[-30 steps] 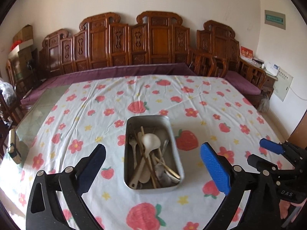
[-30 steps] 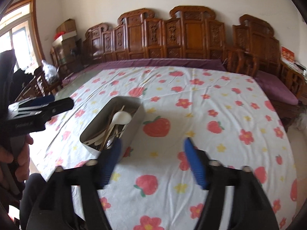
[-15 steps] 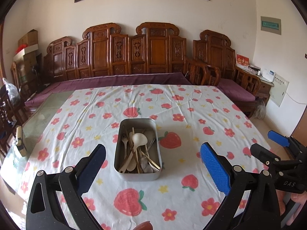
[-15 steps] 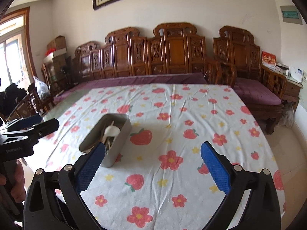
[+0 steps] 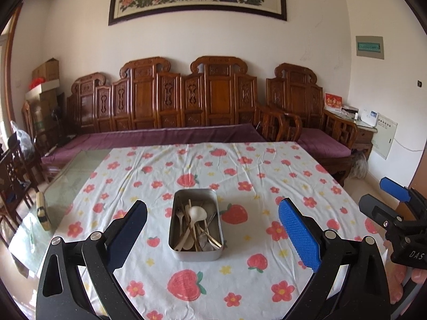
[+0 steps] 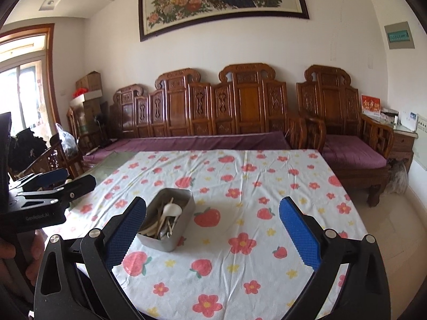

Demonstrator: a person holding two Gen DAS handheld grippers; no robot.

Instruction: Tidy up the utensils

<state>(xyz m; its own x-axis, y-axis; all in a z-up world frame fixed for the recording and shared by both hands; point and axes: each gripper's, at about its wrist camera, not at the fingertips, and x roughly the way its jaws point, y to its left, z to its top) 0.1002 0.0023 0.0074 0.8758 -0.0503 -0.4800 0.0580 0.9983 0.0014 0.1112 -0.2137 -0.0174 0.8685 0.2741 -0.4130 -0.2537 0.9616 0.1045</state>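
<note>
One metal tin [image 5: 196, 250] stands on the surface [image 5: 267, 160], about midway between its left and right edges and somewhat toward the near edge, on the strawberry-print cloth [image 5: 240, 280]. All visible utensils [image 5: 196, 229] lie inside it: a white ladle-shaped spoon [image 5: 197, 211], a pale fork, chopsticks and some metal pieces, crossed over one another in a loose heap. No utensil is seen on the cloth outside the tin.

Progress, as judged: gathering appears complete, since everything is in the one container. Whether sorting by kind was required cannot be told; if so, that part remains, as the pieces are mixed.

Left gripper [image 5: 212, 233]: jaws wide, nothing between them, held clear above the near edge of the surface. Right gripper [image 6: 212, 230]: jaws at full spread, having just been opening, nothing between them, also clear of the tin. Each is held in a hand, partly visible at the frame edge.

Legible writing: "GenRobot.AI" on the body of the left gripper in the right wrist view; "DAS" on the right gripper in the left wrist view. Red card [image 5: 332, 102] and green wall plate [image 5: 369, 46]: characters too small to read.
</note>
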